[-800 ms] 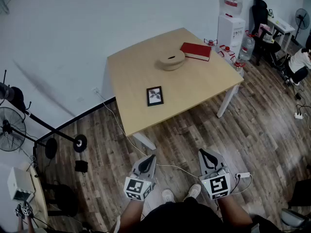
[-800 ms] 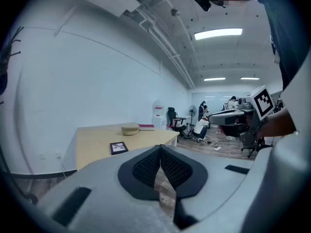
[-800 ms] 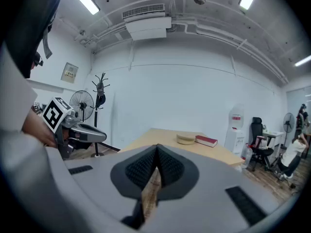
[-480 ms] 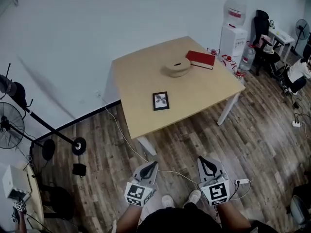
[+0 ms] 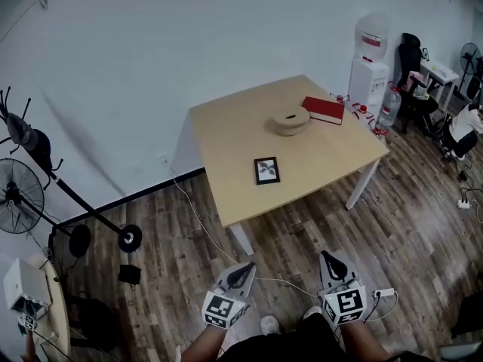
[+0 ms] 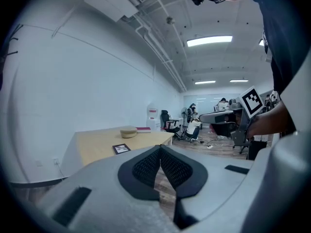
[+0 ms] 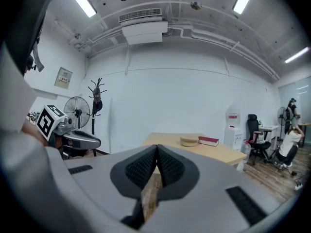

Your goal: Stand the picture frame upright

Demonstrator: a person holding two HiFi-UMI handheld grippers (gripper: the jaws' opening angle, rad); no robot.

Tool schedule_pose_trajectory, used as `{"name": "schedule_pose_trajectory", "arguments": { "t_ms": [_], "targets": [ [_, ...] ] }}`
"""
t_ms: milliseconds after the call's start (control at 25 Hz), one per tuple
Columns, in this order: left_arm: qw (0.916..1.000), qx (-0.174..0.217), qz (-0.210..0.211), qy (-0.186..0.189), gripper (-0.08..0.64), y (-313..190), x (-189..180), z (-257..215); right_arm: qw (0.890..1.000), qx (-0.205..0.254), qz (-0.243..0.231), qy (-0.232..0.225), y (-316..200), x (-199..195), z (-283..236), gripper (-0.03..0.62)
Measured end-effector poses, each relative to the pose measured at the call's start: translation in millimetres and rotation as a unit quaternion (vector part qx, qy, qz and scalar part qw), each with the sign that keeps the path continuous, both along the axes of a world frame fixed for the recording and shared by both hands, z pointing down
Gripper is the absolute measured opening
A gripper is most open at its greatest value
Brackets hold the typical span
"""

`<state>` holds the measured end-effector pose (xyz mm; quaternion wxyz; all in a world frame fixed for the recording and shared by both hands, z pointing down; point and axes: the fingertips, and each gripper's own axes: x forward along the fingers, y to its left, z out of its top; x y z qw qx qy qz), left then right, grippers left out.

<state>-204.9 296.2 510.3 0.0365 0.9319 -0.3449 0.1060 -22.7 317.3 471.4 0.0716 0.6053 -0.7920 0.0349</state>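
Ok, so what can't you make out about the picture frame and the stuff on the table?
Picture frame: lying face up on the table, so its back and any stand are hidden, every view.
Its image: too small in head view and left gripper view.
Red book: cover print too small, head view.
Round tan object: too small to identify.

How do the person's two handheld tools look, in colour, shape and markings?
Both the left tool and the right tool have light grey bodies that taper to a point. Their pads are black with a fine mesh texture. Each carries a white cube printed with black square markers. The person wears a dark top.
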Motion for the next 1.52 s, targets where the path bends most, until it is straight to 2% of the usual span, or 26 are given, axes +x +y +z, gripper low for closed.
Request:
{"name": "schedule_pose_trajectory", "arguments": {
  "t_ms": [360, 520, 680, 840, 1040, 1320, 1520],
  "targets": [
    [0.9999, -0.013, -0.003, 0.002, 0.002, -27, -9, 8, 1.000, -0.014, -0.008, 0.007, -35, -8, 3, 0.009],
    [0.9998, -0.015, -0.013, 0.001, 0.002, -57, 0, 10, 1.000, 0.005, -0.015, 0.008, -68, 0, -1, 0.009],
    [0.9994, -0.019, -0.026, -0.008, 0.002, -94, 13, 12, 1.000, 0.005, -0.023, 0.016, -107, 18, -1, 0.009],
    [0.9990, -0.022, -0.039, 0.006, 0.002, -142, 34, 6, 0.999, -0.002, -0.030, 0.016, -151, 44, -1, 0.009],
    [0.9985, -0.019, -0.051, 0.005, 0.002, -194, 64, 3, 0.999, -0.014, -0.047, 0.009, -198, 73, 6, 0.009],
    [0.9961, -0.033, -0.082, -0.004, 0.002, -240, 93, 10, 0.997, -0.008, -0.078, 0.000, -247, 106, 7, 0.009],
    [0.9941, -0.042, -0.098, -0.017, 0.002, -262, 101, 15, 0.993, -0.016, -0.116, -0.002, -270, 110, 16, 0.009]
  ]
}}
